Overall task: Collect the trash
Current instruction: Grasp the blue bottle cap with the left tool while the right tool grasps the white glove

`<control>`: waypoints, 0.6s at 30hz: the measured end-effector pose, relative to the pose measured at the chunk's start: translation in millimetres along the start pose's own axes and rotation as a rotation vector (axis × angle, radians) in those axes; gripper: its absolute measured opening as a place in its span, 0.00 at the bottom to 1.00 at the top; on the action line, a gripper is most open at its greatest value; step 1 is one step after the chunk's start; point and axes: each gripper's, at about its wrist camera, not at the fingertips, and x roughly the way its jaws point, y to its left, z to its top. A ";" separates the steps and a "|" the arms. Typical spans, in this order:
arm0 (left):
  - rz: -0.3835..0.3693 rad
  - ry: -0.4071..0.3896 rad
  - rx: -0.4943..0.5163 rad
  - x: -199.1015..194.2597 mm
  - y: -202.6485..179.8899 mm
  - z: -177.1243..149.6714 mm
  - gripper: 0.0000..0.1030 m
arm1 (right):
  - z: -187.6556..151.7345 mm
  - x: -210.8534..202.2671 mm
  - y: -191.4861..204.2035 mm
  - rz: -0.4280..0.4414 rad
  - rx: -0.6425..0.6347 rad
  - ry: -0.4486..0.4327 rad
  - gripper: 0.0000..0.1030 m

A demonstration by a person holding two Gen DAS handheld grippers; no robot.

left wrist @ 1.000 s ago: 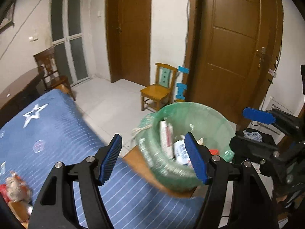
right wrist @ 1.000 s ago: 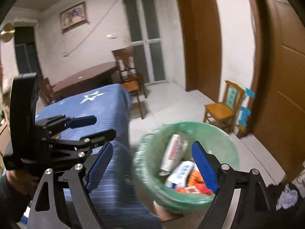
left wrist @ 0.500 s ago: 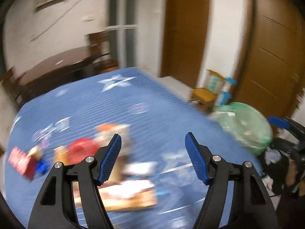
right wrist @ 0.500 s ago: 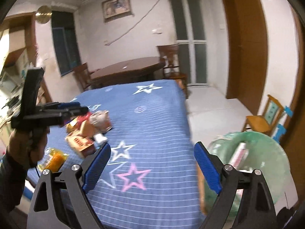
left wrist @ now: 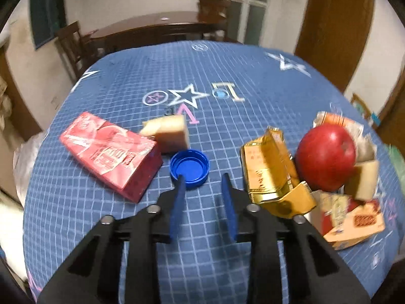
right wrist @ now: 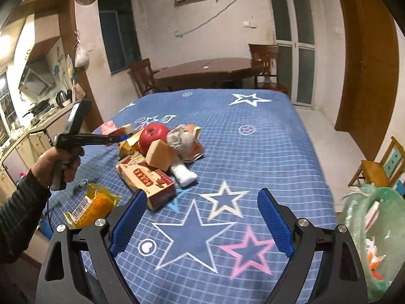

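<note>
Your left claw (left wrist: 202,181) hung over the blue star-print cloth (left wrist: 227,81) of the table with its jaws closing and nothing between them. The blue bottle cap (left wrist: 189,167) lay open side up just ahead of the tips, slightly toward the left finger, whose tip overlapped the cap's near rim in the wrist view; whether it touched could not be told. A round cap offers no long axis, so the approach turned only on straddling its rim. Left of the claw lay a red carton (left wrist: 111,154), ahead a tan sponge block (left wrist: 168,133), and to the right a gold box (left wrist: 270,169) against a red apple (left wrist: 326,157). Your right claw (right wrist: 202,217) stood spread wide and empty, well short of the pile, with the green-lined bin (right wrist: 374,243) at its right. The left hand was plainly nearer the cap.
</note>
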 end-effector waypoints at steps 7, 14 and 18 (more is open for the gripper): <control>-0.026 0.018 0.096 15.8 -7.7 7.4 0.18 | 4.8 26.7 5.0 0.013 0.006 0.027 0.86; -0.013 0.024 0.128 22.2 -9.1 5.0 0.18 | 9.4 43.3 13.2 0.035 0.000 0.043 0.86; 0.006 0.018 0.110 24.4 -1.6 2.6 0.19 | 9.9 50.1 18.8 0.048 -0.004 0.050 0.86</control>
